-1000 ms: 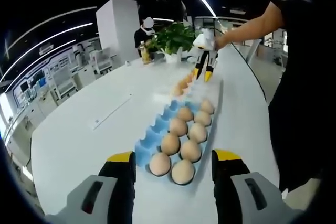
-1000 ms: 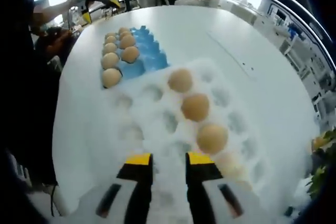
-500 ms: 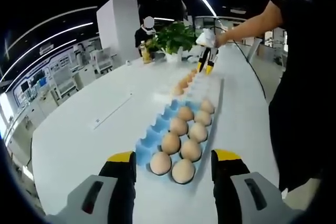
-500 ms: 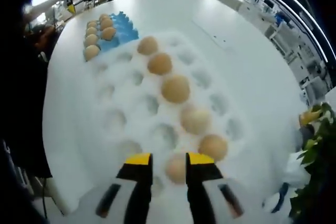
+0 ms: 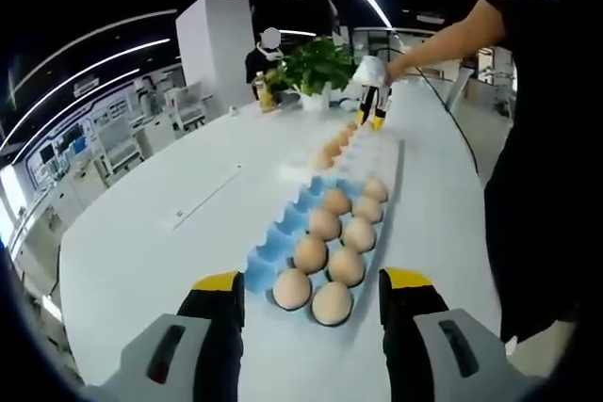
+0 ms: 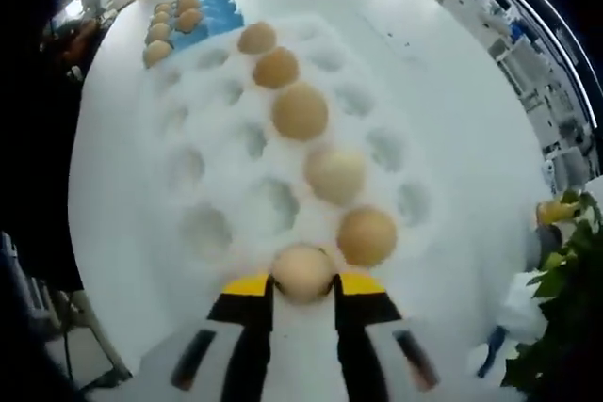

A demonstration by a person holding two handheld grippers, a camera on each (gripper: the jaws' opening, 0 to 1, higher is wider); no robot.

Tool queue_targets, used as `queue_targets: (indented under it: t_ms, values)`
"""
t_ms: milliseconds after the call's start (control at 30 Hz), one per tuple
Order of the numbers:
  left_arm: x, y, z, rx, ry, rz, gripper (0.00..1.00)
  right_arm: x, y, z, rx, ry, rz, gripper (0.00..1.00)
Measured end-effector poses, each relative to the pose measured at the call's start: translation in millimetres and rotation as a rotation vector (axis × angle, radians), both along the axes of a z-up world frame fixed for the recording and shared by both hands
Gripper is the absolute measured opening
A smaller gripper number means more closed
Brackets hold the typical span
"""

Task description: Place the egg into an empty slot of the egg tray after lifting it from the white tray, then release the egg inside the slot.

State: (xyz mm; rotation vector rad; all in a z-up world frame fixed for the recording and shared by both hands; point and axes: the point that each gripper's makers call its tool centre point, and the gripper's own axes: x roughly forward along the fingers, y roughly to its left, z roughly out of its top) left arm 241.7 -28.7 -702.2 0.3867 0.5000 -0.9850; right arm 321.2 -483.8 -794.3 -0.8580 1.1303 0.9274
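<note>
Two trays share a white table; right hand-held gripper pinches an egg, left hand-held gripper spread.

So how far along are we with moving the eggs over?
Done: eight brown eggs already sit in the blue egg tray, whose left column is open. In hand: the right gripper has its tips on either side of the nearest pale egg in the white tray, not lifted yet. Left: lift, carry, release it; five more eggs wait. The left gripper hangs open by the blue tray.
</note>
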Motion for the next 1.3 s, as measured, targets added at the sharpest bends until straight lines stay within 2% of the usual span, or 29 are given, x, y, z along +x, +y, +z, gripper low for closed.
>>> queue_targets:
  t_ms: [100, 167, 300, 400, 467, 533, 600, 667, 833, 967, 1300]
  values:
    - [0.3, 0.3, -0.3, 0.006, -0.002, 0.001, 0.58, -0.2, -0.2, -2.2, -0.010, 0.047, 0.016, 0.26]
    - [0.1, -0.4, -0.4, 0.006, -0.001, 0.001, 0.58, -1.7, -1.4, -4.1, -0.069, 0.081, 0.064, 0.26]
    - [-0.1, -2.4, -1.0, 0.002, -0.001, -0.001, 0.58, -2.1, -0.6, -7.3, -0.167, 0.133, 0.100, 0.27]
    - [0.4, -3.9, -1.1, 0.000, -0.003, -0.003, 0.58, -1.1, -1.1, -8.1, -0.179, 0.151, 0.018, 0.25]
    - [0.5, -4.4, 1.5, -0.006, -0.015, -0.003, 0.58, -0.5, -2.9, -6.7, -0.161, 0.128, 0.018, 0.25]
    - [-0.3, -2.4, 2.7, -0.014, -0.018, 0.003, 0.58, 0.5, -3.1, -2.9, -0.117, 0.051, 0.016, 0.24]
    - [-1.8, 1.1, 1.4, -0.008, -0.016, 0.005, 0.58, -0.4, -3.9, 2.6, -0.086, 0.015, -0.017, 0.24]
    - [-2.1, 3.8, 1.1, -0.004, -0.013, 0.007, 0.58, -2.2, -3.4, 7.0, -0.038, 0.005, -0.057, 0.24]
    - [1.7, 7.8, 1.7, -0.006, -0.021, 0.017, 0.58, -3.8, -1.5, 26.4, -0.013, -0.025, -0.050, 0.24]
    - [2.0, 5.9, -0.1, -0.017, -0.022, 0.017, 0.58, -2.7, 11.6, 43.0, 0.056, -0.059, -0.063, 0.24]
    - [0.1, 3.1, -3.3, -0.019, -0.015, 0.005, 0.58, -13.4, 39.6, 42.6, 0.104, -0.056, -0.013, 0.24]
